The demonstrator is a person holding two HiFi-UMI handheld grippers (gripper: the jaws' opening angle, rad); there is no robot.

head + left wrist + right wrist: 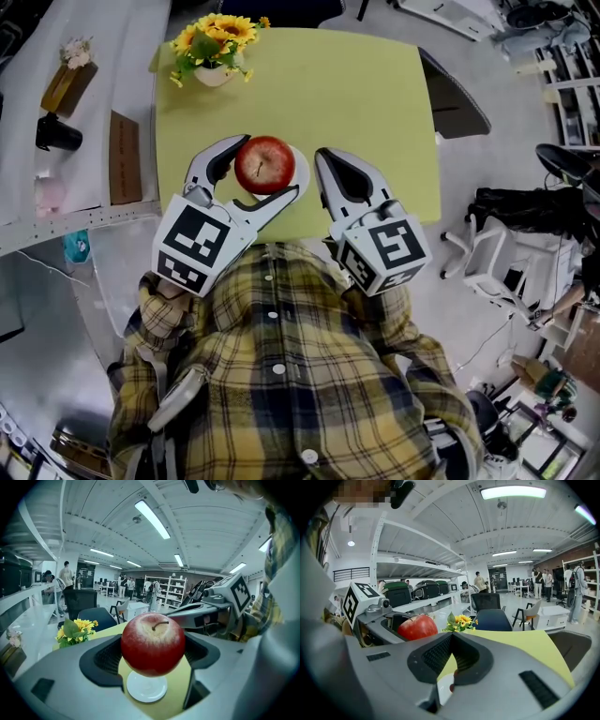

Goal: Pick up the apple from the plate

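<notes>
Apple (153, 644) pinched in left gripper (265, 169) jaws, above plate (146, 689), right gripper (451, 641) jaws together

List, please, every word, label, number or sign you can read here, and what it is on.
No readable words or numbers anywhere.
Left hand-held gripper: its cube carries a black-and-white square marker, no letters.
Right hand-held gripper: the same kind of marker, no letters.
Brown board: any print is too small to read.

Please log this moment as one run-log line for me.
left gripper: shut on apple | apple: held above plate, clear of it | right gripper: shut, empty
</notes>
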